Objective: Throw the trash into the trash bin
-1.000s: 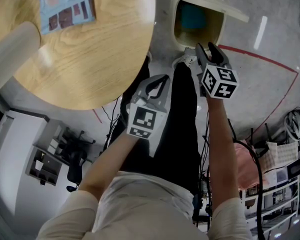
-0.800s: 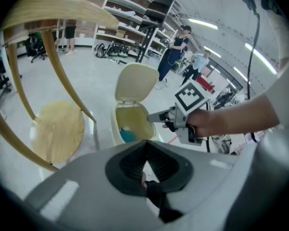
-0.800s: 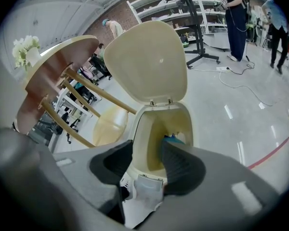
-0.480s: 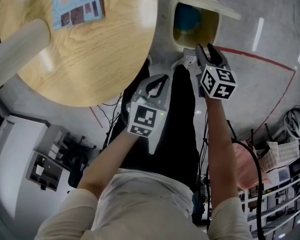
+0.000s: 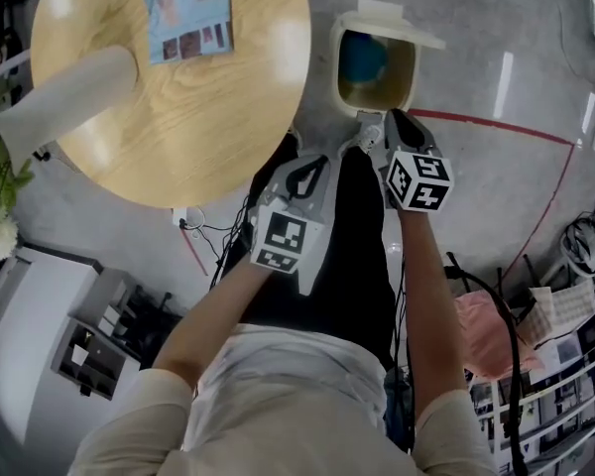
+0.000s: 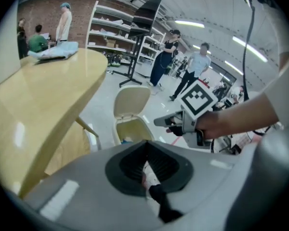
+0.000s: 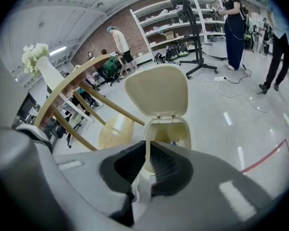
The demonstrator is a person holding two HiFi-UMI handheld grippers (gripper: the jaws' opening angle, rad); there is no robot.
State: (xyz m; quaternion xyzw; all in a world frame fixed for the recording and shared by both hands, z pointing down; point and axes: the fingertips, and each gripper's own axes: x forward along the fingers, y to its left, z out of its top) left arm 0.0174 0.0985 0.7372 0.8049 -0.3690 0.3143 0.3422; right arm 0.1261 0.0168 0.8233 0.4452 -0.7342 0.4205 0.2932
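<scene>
The cream trash bin [image 5: 339, 77] stands on the floor beside the table with its lid [image 5: 387, 16] swung open, and something blue [image 5: 362, 58] lies inside. My right gripper [image 5: 395, 125] hangs just in front of the bin's near rim. Its jaws have just been closing and now meet at the tips with nothing between them. The right gripper view looks over those tips [image 7: 147, 146] into the open bin [image 7: 168, 131]. My left gripper [image 5: 309, 175] is shut and empty, lower left of the bin, over my dark trouser leg. The left gripper view shows the bin [image 6: 130, 126] and the right gripper [image 6: 163, 122].
A round wooden table [image 5: 178, 127] fills the upper left, carrying a blue booklet [image 5: 190, 13] and a white vase [image 5: 64, 92]. A red line [image 5: 506, 127] is taped on the grey floor. Cables and shelving crowd the lower edges. People stand far off [image 6: 164, 52].
Both grippers have come up away from the bin. The right gripper's jaws, wide apart a second ago, have closed. The left gripper stays shut.
</scene>
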